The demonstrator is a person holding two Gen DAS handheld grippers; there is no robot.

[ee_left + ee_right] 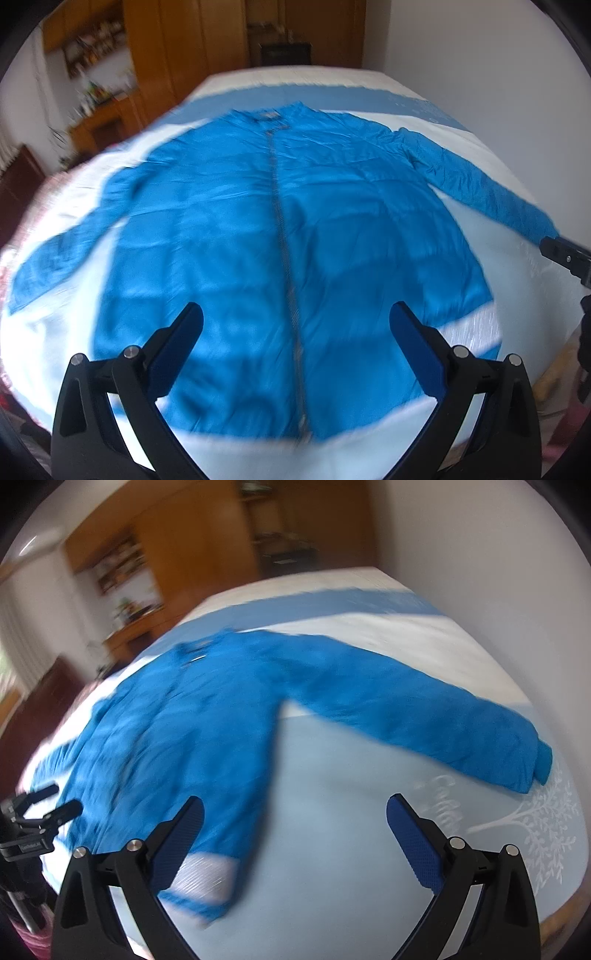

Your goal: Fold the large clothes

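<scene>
Bright blue, the jacket (229, 229) is spread flat on the bed (461, 229), front up, zip closed down its middle, both sleeves stretched out to the sides. The left gripper (295, 328) is held above the hem with its fingers (177, 347) wide apart, nothing between them. The right gripper (295, 812) is held over bare bedcover near the right sleeve (424, 716), its fingers likewise spread wide and empty. Wooden wardrobes (184, 48) are seen behind.
</scene>
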